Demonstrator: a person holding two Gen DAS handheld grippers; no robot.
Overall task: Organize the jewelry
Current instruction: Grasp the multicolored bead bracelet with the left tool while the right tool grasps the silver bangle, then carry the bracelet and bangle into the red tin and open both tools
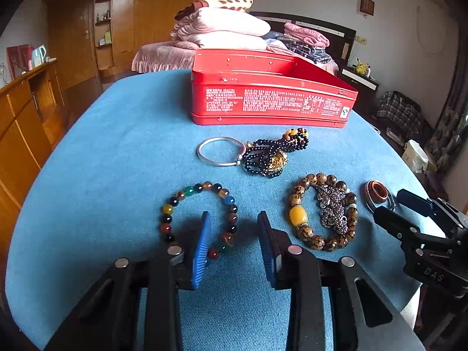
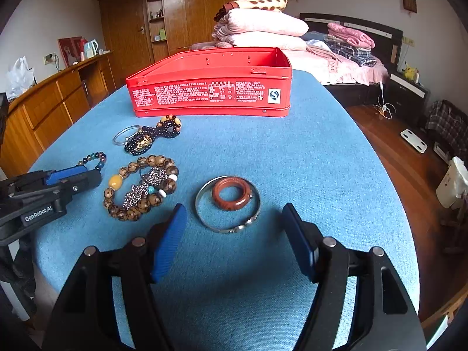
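Left gripper (image 1: 234,228): jaws partly open, holding nothing; the left blue ribbed finger (image 1: 201,251) sits inside the ring of the multicoloured round-bead bracelet (image 1: 199,219), the right finger outside it, so the bracelet's right side lies between them.
Right gripper (image 2: 234,219): jaws wide open, holding nothing, low over the blue cloth-covered table (image 2: 321,161), just near of the thin silver metal bangle (image 2: 228,204).
Red-brown polished stone ring (image 2: 231,194): lies inside the silver bangle, toward its far side.
Brown spotted wooden-bead bracelet with a yellow barrel bead (image 1: 321,210): between the two grippers; a sparkly silver rhinestone brooch (image 1: 333,207) lies across it.
Plain silver hoop bangle (image 1: 220,150): farther back, touching a bundle of small black beads with a gold charm (image 1: 269,156) on its right.
Open red rectangular tin box (image 1: 272,96): at the far side of the table, beyond all the jewellery, with printed white text on its near wall.
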